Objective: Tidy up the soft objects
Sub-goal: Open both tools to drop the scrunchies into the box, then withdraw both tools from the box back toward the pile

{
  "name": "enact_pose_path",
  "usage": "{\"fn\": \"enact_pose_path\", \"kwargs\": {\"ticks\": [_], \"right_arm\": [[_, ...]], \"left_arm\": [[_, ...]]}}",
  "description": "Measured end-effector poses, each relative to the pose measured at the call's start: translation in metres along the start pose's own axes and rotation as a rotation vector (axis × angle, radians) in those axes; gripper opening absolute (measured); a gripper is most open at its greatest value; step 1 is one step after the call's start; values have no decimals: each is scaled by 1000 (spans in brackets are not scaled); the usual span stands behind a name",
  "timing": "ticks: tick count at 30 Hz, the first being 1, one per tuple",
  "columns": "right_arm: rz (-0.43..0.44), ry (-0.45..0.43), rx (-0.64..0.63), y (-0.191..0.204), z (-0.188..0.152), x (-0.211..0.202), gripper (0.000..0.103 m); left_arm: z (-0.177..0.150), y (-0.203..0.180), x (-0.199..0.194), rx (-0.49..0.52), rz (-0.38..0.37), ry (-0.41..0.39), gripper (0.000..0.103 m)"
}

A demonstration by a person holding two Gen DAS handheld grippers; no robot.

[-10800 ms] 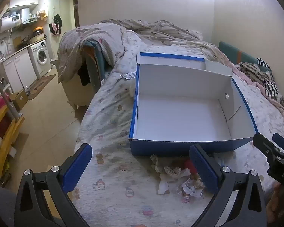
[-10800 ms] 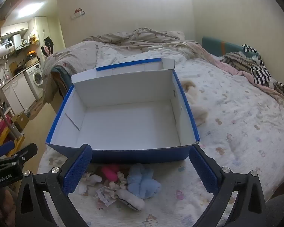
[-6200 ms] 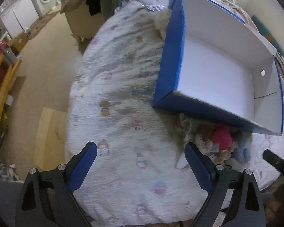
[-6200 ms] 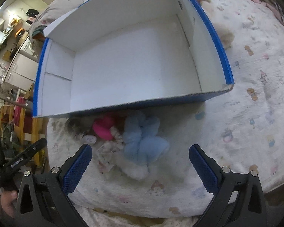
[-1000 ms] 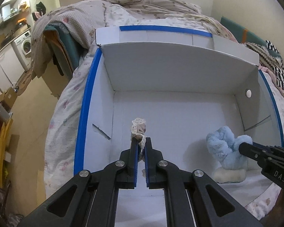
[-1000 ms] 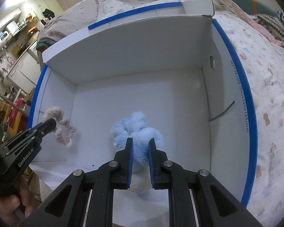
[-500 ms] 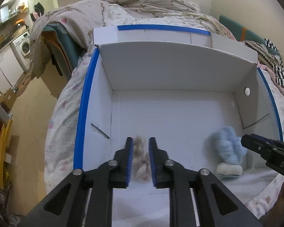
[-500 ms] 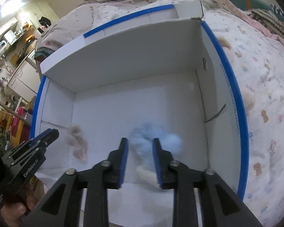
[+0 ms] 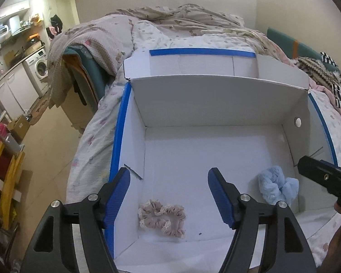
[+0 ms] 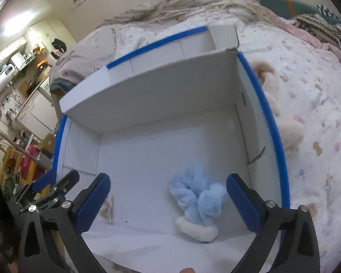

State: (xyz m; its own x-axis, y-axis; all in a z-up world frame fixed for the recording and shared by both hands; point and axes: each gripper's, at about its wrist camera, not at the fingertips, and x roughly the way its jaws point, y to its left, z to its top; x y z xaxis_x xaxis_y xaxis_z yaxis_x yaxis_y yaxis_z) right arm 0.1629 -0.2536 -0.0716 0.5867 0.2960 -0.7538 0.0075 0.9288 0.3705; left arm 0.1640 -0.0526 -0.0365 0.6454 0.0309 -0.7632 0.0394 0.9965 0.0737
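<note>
While both my grippers hung over the box (image 9: 216, 100), each camera only caught part of what lay inside. Left gripper (image 9: 169, 199) was spread wide, nothing between its pads; the beige scrunchie (image 9: 161, 217) lay on the box floor between and just below them, lower centre of the left view. Right gripper (image 10: 168, 201) was equally wide, gripping nothing; the blue plush scrunchie (image 10: 199, 196) sat between its pads, lower centre of the right view, with a white fluffy piece (image 10: 196, 228) touching its near side.

Hidden bits: in the right view my left pad covered most of the beige scrunchie (image 10: 108, 207), only a sliver showed at lower left. In the left view the blue scrunchie (image 9: 277, 187) showed at right, but the white piece was cut off behind my right finger; couldn't make it out there. The right gripper entered that view only as a black tip (image 9: 322, 177) at the right edge; the left gripper's tip (image 10: 54, 186) showed at lower left of the right view.

Only the right view showed a cream plush (image 10: 284, 132) on the bedsheet (image 10: 318, 104) outside the box's right wall, blurred. Only the left view showed the washing machine (image 9: 42, 68) at upper left.
</note>
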Motion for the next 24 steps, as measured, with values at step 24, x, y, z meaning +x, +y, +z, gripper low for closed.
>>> {"fn": "enact_pose_path", "kwargs": {"ticks": [24], "right_arm": [[10,-93,49,-7,-6,-34,103]], "left_arm": [[-8,13,-36,-42,10,-32,69]]}}
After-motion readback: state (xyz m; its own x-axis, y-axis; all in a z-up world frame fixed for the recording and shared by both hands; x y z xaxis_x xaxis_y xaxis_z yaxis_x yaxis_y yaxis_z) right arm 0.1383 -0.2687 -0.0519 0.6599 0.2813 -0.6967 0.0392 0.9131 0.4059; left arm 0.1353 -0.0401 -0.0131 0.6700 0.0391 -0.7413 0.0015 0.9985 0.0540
